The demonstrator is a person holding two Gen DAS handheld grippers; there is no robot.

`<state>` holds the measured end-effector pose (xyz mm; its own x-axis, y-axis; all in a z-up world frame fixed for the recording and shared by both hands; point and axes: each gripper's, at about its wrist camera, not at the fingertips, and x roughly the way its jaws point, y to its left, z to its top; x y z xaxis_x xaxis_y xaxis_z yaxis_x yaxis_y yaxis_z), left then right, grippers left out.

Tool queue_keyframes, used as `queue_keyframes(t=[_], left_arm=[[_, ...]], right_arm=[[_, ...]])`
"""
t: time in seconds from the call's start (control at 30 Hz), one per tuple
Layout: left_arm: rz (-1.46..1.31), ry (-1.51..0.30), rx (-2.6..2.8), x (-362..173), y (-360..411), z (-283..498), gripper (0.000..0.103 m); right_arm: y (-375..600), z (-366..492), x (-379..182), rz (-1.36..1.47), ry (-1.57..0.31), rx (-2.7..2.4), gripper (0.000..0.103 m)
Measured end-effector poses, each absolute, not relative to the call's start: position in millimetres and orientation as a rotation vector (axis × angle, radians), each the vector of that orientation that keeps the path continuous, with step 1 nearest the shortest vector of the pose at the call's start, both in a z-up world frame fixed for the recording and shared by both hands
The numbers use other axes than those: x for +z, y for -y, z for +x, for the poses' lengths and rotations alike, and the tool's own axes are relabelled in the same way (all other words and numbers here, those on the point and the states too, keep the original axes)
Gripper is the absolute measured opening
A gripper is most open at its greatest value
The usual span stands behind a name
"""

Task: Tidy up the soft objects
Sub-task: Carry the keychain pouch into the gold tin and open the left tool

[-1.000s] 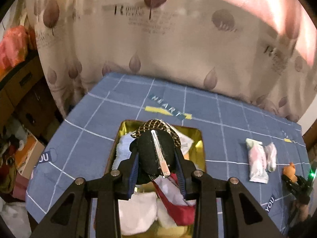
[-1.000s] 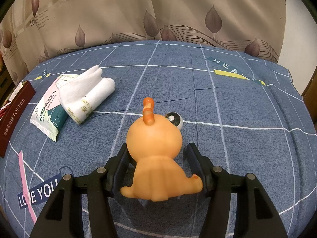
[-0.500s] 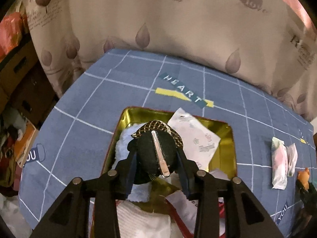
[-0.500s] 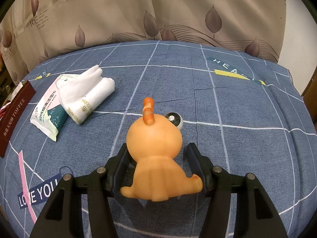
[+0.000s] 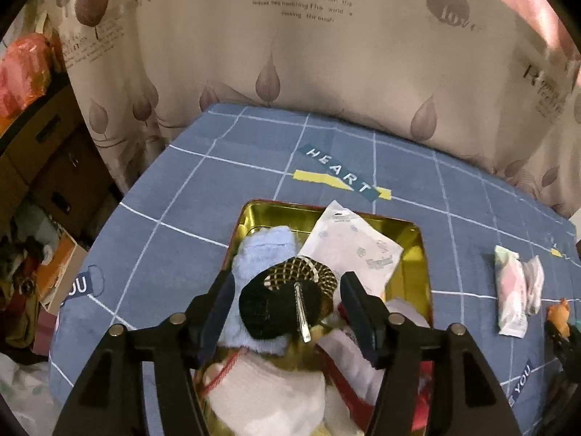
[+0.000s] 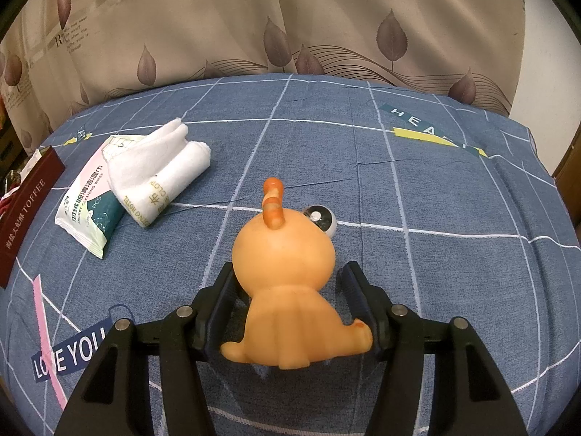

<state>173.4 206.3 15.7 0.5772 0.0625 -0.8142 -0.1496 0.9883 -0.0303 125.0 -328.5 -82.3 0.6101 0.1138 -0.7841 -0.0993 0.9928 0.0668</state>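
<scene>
My left gripper (image 5: 287, 292) is open above the gold tin (image 5: 254, 214). A black hair bow with a metal clip (image 5: 287, 301) lies between its spread fingers, on a light blue towel (image 5: 261, 254). The tin also holds a white packet (image 5: 354, 247), white cloths (image 5: 268, 392) and a red strap. My right gripper (image 6: 287, 290) stands around an orange squeeze toy (image 6: 287, 272) that sits on the blue cloth; the left finger touches it, the right finger stands slightly apart. A wipes packet (image 6: 90, 200) and a rolled white towel (image 6: 159, 178) lie to the left.
The blue checked tablecloth (image 6: 435, 218) covers the table, with a leaf-print curtain behind. The tin's dark red lid (image 6: 25, 210) lies at the left edge of the right wrist view. Boxes and clutter (image 5: 40, 189) stand beyond the table's left side.
My left gripper has opened and let go of the hair bow, which now rests on the blue towel in the tin. The right gripper and toy have not moved.
</scene>
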Motion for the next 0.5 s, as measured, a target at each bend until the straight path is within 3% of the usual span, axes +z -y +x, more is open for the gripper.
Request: queue_keyframes(t=[0.5], left_arm=[[-0.002,-0.79,0.205,22,-192,32,0.062]], right_arm=[[329,125,-82,0.005,-0.908,0.119,0.058]])
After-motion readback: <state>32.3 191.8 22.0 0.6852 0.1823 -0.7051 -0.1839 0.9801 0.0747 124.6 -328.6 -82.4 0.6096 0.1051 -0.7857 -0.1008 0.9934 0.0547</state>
